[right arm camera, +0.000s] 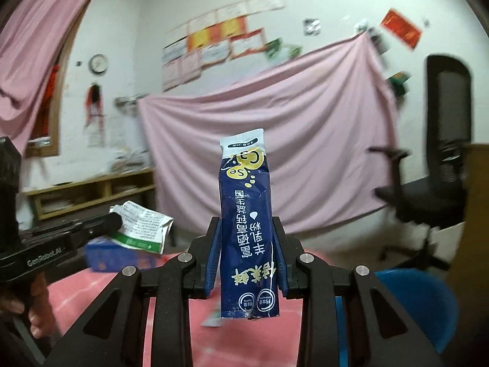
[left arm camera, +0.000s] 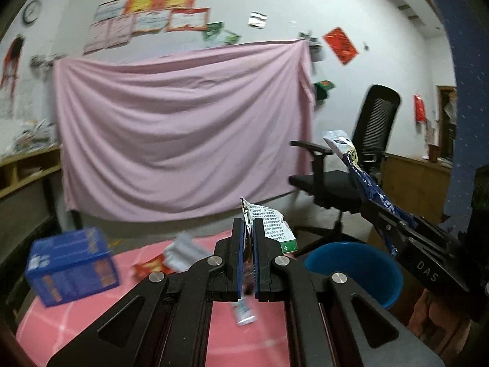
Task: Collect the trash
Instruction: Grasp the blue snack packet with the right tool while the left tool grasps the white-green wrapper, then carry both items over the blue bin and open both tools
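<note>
Jaws of the left gripper point(left arm camera: 250, 229) pinch a crumpled white-and-green paper packet point(left arm camera: 273, 225); the right gripper point(right arm camera: 247, 238) clamps an upright dark blue foil sachet point(right arm camera: 247, 214). Below both, a pink tabletop point(left arm camera: 76, 321); a round blue bin point(left arm camera: 366, 266) stands off its right edge.

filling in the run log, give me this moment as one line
left gripper: shut on white-green wrapper | right gripper: shut on blue sachet | blue bin: below, unfilled yet

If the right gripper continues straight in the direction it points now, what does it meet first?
Probably the pink sheet hung on the far wall. The right gripper, shut on the blue sachet, has only open air ahead; depth is unclear.
</note>
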